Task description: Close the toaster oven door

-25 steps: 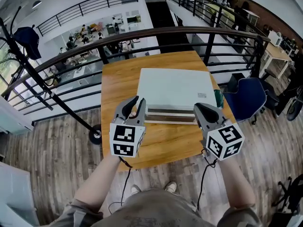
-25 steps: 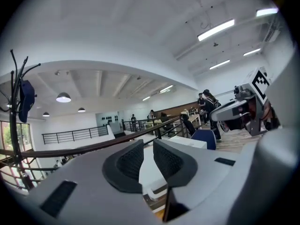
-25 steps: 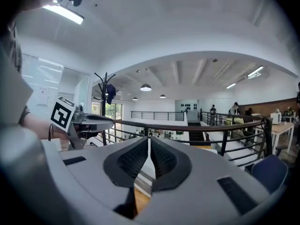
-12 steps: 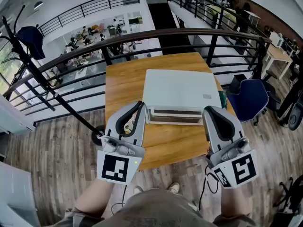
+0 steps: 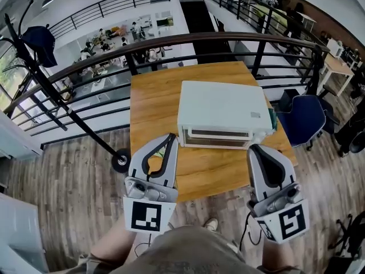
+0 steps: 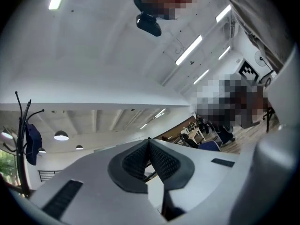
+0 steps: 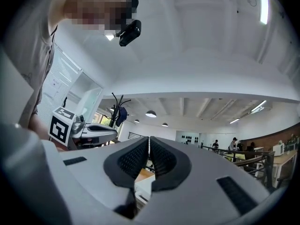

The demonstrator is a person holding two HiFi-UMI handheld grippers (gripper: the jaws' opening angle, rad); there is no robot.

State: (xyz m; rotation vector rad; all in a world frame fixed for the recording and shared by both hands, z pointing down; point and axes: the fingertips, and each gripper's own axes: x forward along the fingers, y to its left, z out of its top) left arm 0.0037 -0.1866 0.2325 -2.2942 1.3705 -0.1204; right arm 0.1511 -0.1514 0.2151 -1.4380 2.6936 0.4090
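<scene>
A white toaster oven (image 5: 222, 110) stands on the wooden table (image 5: 154, 107), and its glass door (image 5: 219, 135) is upright against the front, closed. My left gripper (image 5: 170, 137) hovers in front of the table's near left part, apart from the oven. Its jaws have just been closing, and now they are shut with nothing between them (image 6: 149, 142). My right gripper (image 5: 255, 149) hangs off the oven's right front corner, also shut and empty (image 7: 149, 139). Both point roughly level, toward the room beyond.
A black railing (image 5: 188, 39) curves behind the table, with a lower floor beyond it. A blue chair (image 5: 302, 124) stands right of the table and a coat stand (image 5: 40, 39) at far left. A small green thing (image 5: 272, 117) sits by the oven's right side.
Both grippers have pulled back from the oven toward the person and risen. The left jaws went from slightly apart to shut. The right jaws stayed shut.
</scene>
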